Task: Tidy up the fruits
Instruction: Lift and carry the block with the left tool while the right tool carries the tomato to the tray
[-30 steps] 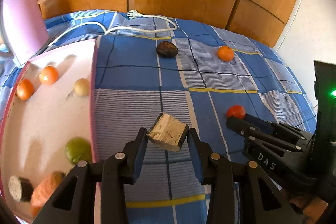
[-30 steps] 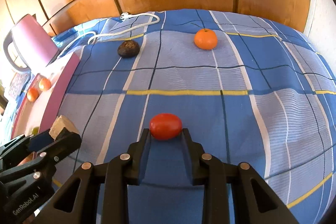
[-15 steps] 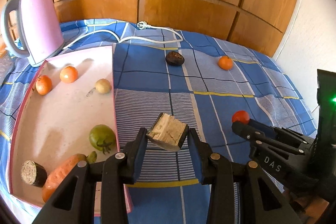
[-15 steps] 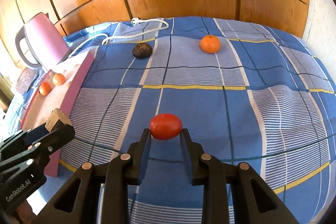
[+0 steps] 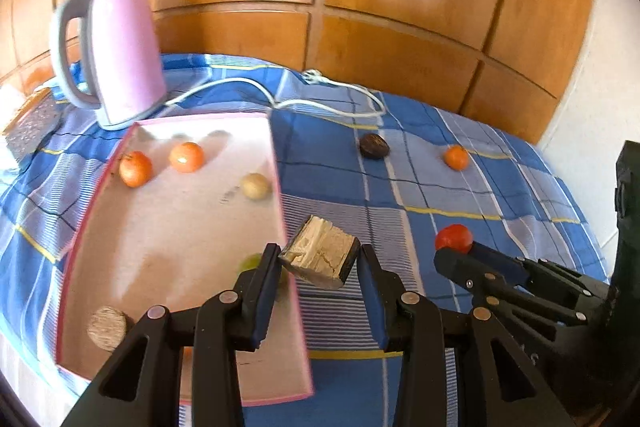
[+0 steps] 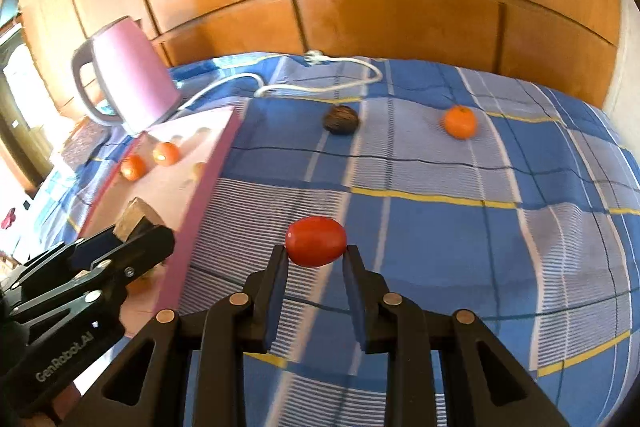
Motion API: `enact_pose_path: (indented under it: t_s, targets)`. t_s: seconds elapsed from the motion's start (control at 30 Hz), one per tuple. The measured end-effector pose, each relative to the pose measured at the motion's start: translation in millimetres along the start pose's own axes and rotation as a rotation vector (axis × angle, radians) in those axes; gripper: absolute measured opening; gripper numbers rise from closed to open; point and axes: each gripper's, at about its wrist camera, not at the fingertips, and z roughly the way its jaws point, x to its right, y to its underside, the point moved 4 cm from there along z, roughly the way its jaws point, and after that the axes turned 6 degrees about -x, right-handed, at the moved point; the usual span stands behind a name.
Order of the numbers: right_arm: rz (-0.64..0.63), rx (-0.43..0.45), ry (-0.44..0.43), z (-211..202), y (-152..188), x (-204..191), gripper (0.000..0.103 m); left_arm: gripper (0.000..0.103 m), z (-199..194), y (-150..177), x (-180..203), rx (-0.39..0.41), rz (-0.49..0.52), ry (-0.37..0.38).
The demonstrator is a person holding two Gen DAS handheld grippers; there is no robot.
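Note:
My left gripper (image 5: 318, 267) is shut on a pale cut chunk with dark skin (image 5: 320, 253), held above the right rim of the pink tray (image 5: 280, 195). My right gripper (image 6: 316, 257) is shut on a red tomato (image 6: 316, 241), held above the blue checked cloth. The tray holds two orange fruits (image 5: 186, 157), a pale round fruit (image 5: 255, 185), a green fruit partly hidden behind my left finger and a cut brown piece (image 5: 108, 321). A dark fruit (image 6: 340, 119) and an orange (image 6: 460, 122) lie on the cloth farther back.
A pink kettle (image 5: 116, 55) stands behind the tray, its white cord (image 5: 320, 95) trailing over the cloth. Wooden panels close off the back. A white wall is at the right. The right gripper shows in the left wrist view (image 5: 456, 255).
Both grippers have risen and shifted left with their loads. The chunk now hangs over the tray's right rim; the kettle has come fully into view.

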Motion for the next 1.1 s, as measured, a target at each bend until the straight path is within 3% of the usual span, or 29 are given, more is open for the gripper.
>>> enact_pose_path:
  t_s: [0.6, 1.1]
  targets:
    - [-0.160, -0.011, -0.124, 8.4, -24.1, -91.0, 0.029, 0.039, -11.4, -6.4, -89.2, 0.029, -0.165, -0.112]
    - [-0.213, -0.020, -0.178, 25.5, -46.8, -134.0, 0.029, 0.040, -12.6, -13.0, -126.2, 0.030, -0.220, -0.175]
